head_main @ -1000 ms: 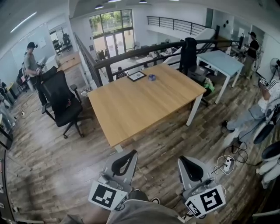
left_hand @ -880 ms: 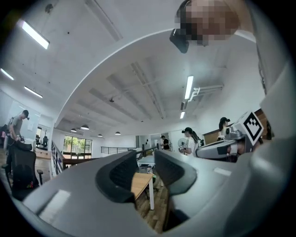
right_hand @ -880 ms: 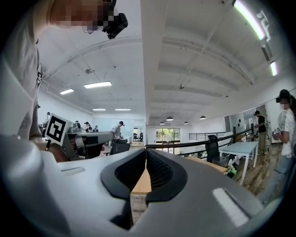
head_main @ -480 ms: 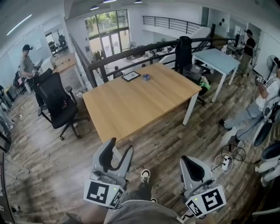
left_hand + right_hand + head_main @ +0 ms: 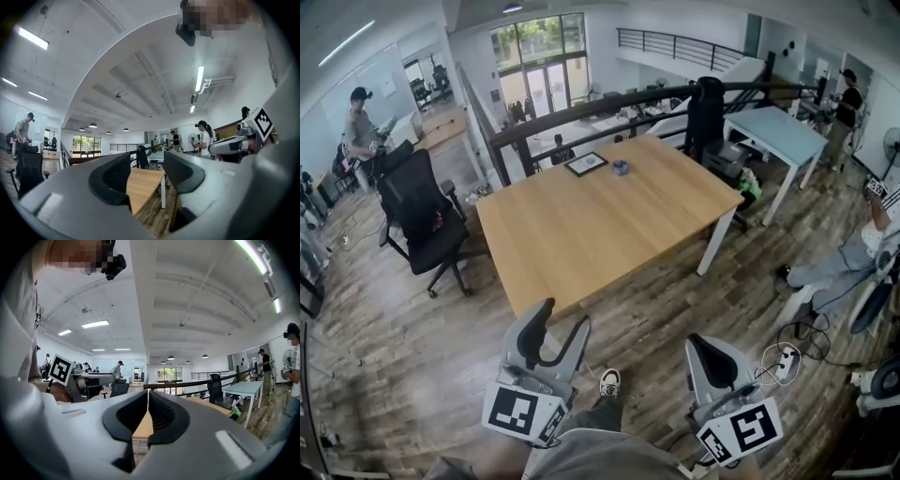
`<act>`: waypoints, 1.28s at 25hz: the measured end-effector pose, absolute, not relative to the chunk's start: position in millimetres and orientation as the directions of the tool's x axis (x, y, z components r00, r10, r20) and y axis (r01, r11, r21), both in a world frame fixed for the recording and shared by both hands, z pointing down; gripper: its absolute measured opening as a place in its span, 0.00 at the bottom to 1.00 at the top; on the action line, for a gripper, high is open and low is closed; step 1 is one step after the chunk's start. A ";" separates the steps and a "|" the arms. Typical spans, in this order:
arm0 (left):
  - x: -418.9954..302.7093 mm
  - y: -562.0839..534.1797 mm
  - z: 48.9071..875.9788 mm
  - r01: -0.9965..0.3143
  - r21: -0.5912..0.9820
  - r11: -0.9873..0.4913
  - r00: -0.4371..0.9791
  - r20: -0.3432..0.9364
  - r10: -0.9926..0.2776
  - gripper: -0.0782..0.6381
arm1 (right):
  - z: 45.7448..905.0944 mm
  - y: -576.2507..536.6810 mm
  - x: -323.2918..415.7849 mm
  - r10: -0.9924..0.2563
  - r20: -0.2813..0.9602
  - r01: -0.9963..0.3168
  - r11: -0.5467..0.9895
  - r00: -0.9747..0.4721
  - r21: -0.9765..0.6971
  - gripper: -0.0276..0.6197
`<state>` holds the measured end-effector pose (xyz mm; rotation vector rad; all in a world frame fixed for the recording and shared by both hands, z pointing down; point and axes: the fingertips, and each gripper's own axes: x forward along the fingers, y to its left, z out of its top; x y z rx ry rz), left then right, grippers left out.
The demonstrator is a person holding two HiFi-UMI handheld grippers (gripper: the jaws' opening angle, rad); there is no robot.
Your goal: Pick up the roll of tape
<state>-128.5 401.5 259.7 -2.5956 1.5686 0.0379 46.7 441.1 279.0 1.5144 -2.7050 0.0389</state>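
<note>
The roll of tape [image 5: 621,167], small and blue, lies near the far edge of the wooden table [image 5: 600,234], next to a black-framed flat item [image 5: 586,164]. Both grippers hang low in the head view, well short of the table's near edge and far from the tape. My left gripper [image 5: 563,319] is open with nothing between its fingers. In the left gripper view, the left gripper [image 5: 146,169] shows the table's corner [image 5: 143,185] through the gap. My right gripper [image 5: 710,354] is shut and empty. In the right gripper view, the right gripper [image 5: 148,401] has its pads together.
A black office chair [image 5: 422,220] stands left of the table and a dark railing [image 5: 581,117] runs behind it. A light blue table [image 5: 773,131] is at the back right. A power strip with cables [image 5: 786,354] lies on the floor at right, near a seated person [image 5: 853,262].
The left gripper's jaws have gone from shut to open. My shoe has come into view between the grippers. The right gripper stays shut.
</note>
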 end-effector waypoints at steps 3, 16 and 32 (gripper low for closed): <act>-127.3 373.4 262.7 -0.886 -0.078 -0.457 0.462 -0.069 -0.884 0.42 | 282.0 412.8 48.9 -0.850 0.058 -0.852 0.524 -0.523 0.001 0.07; -143.0 199.1 262.6 -0.876 -0.079 -0.475 0.478 -0.017 -0.878 0.42 | 278.7 241.7 32.1 -0.849 0.103 -0.855 0.518 -0.518 -0.024 0.07; -173.5 34.4 276.9 -0.874 -0.033 -0.484 0.484 0.006 -0.875 0.41 | 286.1 75.0 7.6 -0.852 0.135 -0.861 0.507 -0.506 -0.036 0.07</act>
